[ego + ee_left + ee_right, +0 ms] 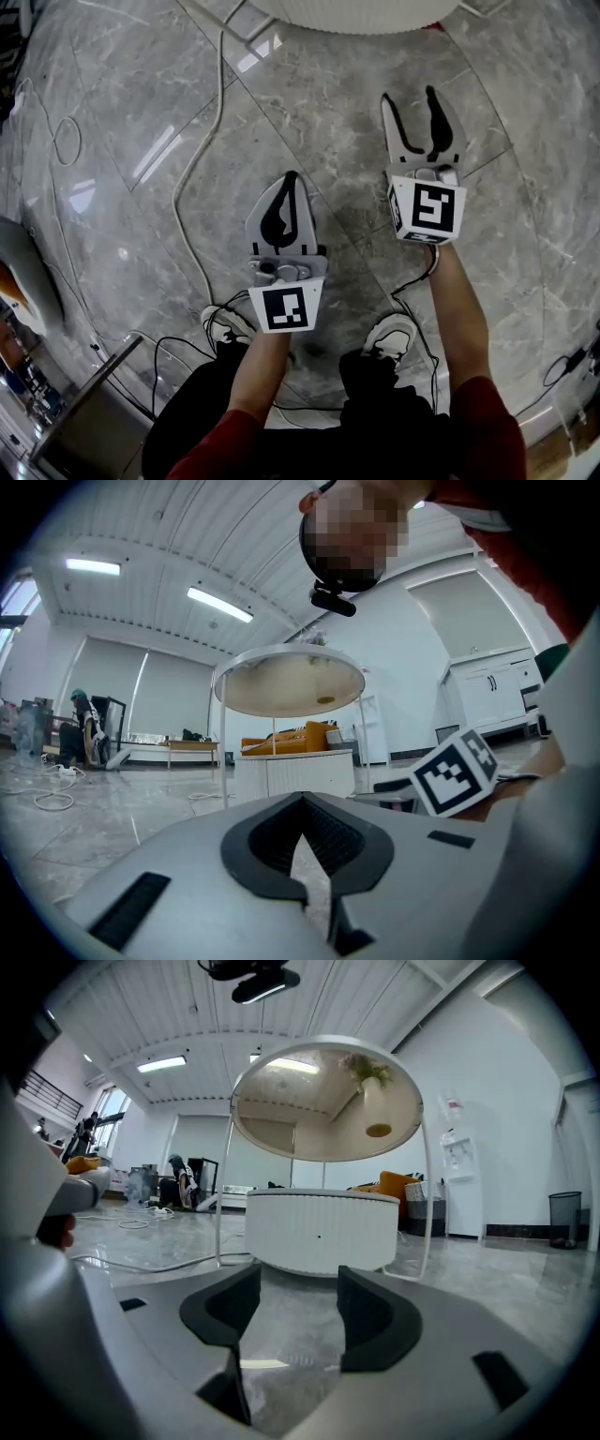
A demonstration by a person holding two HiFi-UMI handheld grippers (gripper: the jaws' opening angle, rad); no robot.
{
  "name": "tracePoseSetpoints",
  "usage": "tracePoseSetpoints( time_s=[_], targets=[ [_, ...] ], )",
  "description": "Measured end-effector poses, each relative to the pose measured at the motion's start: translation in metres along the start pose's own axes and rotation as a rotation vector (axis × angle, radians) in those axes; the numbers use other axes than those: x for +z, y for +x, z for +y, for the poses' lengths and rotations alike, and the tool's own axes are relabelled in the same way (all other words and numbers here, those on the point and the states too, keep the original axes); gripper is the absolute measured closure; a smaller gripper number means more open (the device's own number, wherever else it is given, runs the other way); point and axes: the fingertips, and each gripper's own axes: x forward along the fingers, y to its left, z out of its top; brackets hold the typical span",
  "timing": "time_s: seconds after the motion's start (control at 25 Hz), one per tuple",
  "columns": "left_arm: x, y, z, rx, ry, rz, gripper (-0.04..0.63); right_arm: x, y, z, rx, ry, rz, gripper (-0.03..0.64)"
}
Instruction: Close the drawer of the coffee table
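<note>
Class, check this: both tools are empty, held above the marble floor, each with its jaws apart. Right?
No. The left tool has its jaws together, as the left gripper view shows; only the right tool has them apart. Both are empty above the marble floor.

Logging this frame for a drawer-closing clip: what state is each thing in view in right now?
left gripper: jaws together, holding nothing.
right gripper: jaws apart, empty.
coffee table: upright, untouched, ahead of both grippers.
drawer: none seen pulled out; the ribbed front looks flush from here.
cable: lying loose on the floor.
ceiling lights: on.
</note>
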Motion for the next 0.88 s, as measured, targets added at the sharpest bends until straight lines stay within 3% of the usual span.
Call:
tracePoseSetpoints(
  time_s=[0.32, 0.48, 0.88],
  targets=[
    [-0.004, -0.007, 0.001, 0.012, -0.030, 0.015, 0.587, -0.016, -0.090, 0.008, -0.039, 0.074, 0.036, 0.362],
    [-0.007, -0.012, -0.005, -0.005, 0.002, 0.021, 0.586, -0.023, -0.119, 0.008, -0.041, 0.076, 0.051, 0.362],
    [-0.009, -0.019, -0.014, -0.028, 0.007, 0.025, 0.587, -0.028, -0.133, 0.010, -0.048, 0.102, 0.064, 0.362]
  ],
)
